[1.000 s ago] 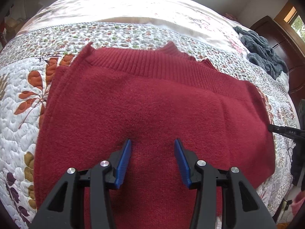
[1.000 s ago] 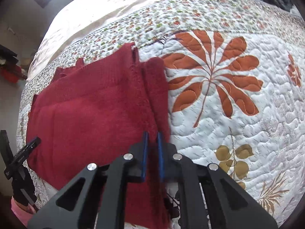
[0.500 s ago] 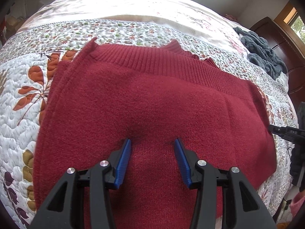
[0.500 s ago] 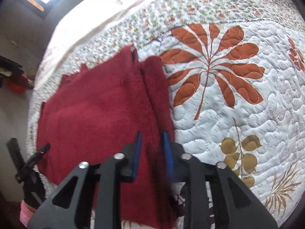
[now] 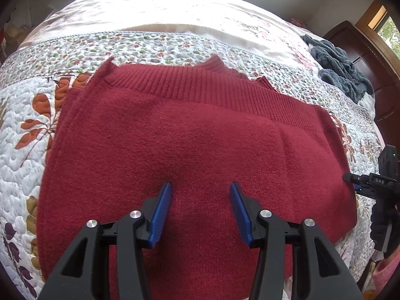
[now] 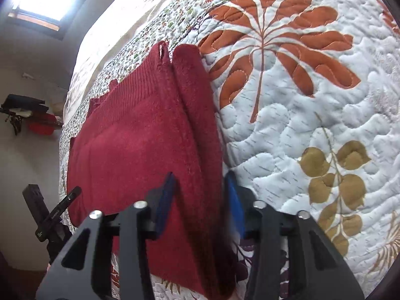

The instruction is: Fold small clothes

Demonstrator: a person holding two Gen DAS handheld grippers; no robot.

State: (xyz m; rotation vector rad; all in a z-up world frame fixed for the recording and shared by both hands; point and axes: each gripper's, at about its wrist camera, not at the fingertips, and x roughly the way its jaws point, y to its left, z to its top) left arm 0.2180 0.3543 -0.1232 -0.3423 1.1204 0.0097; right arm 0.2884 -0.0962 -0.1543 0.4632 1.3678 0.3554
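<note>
Left wrist view: red sweater (image 5: 195,150) lies flat, partly folded, on quilted bed (image 5: 22,155); left gripper (image 5: 200,192) above it, jaws spread. Right gripper (image 6: 200,190) jaws spread astride folded side edge. Best next: pinch all layers squarely, fold evenly.

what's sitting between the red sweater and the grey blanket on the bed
Only bare floral quilt lies between the red sweater and grey blanket, seen in the left wrist view.

The right gripper (image 6: 200,187) has opened over the sweater (image 6: 140,145).
</note>
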